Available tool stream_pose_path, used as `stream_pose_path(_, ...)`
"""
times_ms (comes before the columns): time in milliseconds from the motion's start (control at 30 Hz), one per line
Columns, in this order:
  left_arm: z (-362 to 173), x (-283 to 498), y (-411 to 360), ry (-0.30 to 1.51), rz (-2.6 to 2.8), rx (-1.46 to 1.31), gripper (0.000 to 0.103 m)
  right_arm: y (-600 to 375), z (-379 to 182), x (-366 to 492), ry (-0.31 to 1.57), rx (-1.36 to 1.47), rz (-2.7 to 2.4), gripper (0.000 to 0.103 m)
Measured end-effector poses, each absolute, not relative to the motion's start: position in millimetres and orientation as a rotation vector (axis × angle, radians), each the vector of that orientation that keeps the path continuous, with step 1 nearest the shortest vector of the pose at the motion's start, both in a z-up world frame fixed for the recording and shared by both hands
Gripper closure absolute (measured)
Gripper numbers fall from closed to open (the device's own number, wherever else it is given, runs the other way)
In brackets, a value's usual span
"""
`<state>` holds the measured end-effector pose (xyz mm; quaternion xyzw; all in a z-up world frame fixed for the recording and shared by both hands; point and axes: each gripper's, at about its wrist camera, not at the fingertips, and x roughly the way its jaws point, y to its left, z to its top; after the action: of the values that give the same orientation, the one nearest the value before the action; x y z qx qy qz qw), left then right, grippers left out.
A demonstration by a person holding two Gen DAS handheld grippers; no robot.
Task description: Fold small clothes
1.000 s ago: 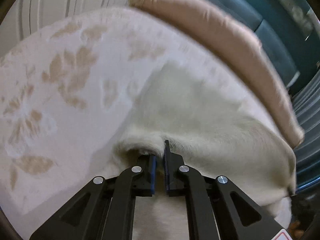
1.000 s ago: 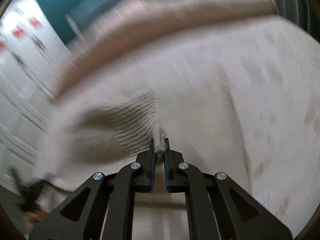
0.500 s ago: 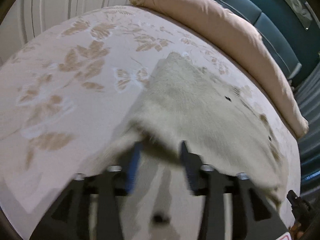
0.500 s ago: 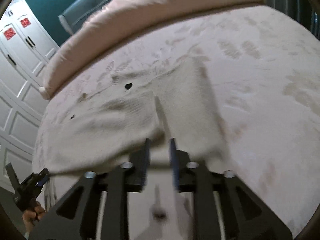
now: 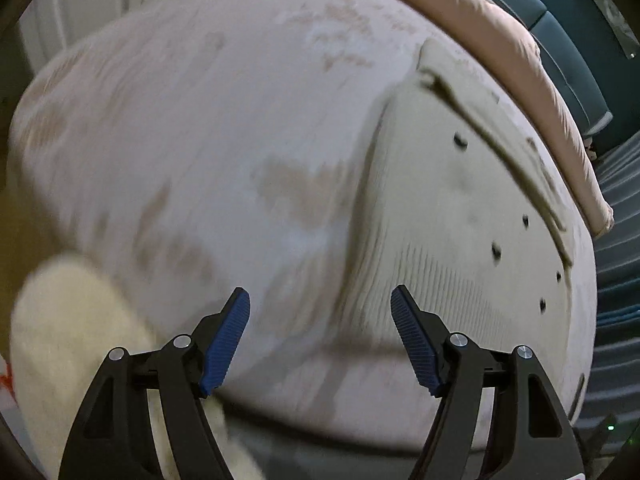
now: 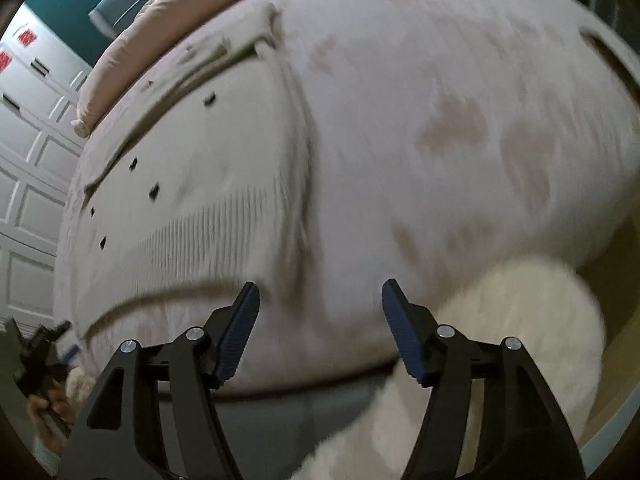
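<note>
Both the left gripper [image 5: 320,336] and right gripper [image 6: 320,328] hang spread and empty above the bed, where the cream ribbed-knit buttoned garment [image 5: 460,216] at two o'clock looks soft, light and floppy, best pinched at a hem corner.

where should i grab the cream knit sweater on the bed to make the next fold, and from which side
Probably take the cream knit sweater by its ribbed hem, the edge nearest both cameras. It lies flat on the bed with that edge facing the foot, so come in low from there. The left gripper and right gripper both hang open above the bed's near edge, holding nothing; pinch one hem corner with each.
</note>
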<state>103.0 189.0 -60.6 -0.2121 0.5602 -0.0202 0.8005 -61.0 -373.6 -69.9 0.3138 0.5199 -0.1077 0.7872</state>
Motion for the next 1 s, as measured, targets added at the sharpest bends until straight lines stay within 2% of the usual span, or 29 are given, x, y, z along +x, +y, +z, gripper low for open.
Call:
stream_pose_path(133, -68, 86, 191, 1.201, -0.062, -0.541, 0.033, -370, -73, -65, 1.095, 0.739, -0.209, 0.038)
stream_pose_path(267, -66, 104, 177, 1.174, -0.09, -0.549, 0.033, -371, -80, -46, 1.079, 0.805, -0.169, 0.037)
stream_pose_path(400, -67, 126, 158, 1.161, -0.074, -0.489, 0.029, -365, -82, -21, 1.066, 0.805, -0.177, 0.029)
stream_pose_path(533, -65, 137, 145, 1.147, -0.077, -0.439, 0.029, -357, -79, -11, 1.055, 0.789, -0.152, 0.031)
stream_pose_path(567, -64, 139, 142, 1.15, -0.104, -0.444, 0.036, -355, -79, -9, 1.057, 0.781, -0.148, 0.037)
stream_pose_path(600, -63, 142, 138, 1.153, -0.129, -0.451, 0.046, -352, -79, -6, 1.062, 0.769, -0.15, 0.047)
stream_pose_path(633, -62, 143, 136, 1.163, -0.154, -0.455, 0.066, -350, -77, -3, 1.069, 0.752, -0.147, 0.052)
stream_pose_path(667, -61, 146, 133, 1.18, -0.173, -0.454, 0.085, -348, -76, -2, 1.067, 0.743, -0.142, 0.069)
stream_pose_path(700, -60, 147, 132, 1.186, -0.185, -0.458, 0.093, -347, -74, -1, 1.065, 0.734, -0.141, 0.093)
stream_pose_path(767, -51, 144, 133, 1.173, -0.206, -0.477, 0.096, -346, -64, -3, 1.041, 0.715, -0.146, 0.097)
stream_pose_path(1000, -1, 109, 147, 1.129, -0.277, -0.419, 0.098, -343, -15, -39, 0.992, 0.591, -0.122, 0.1)
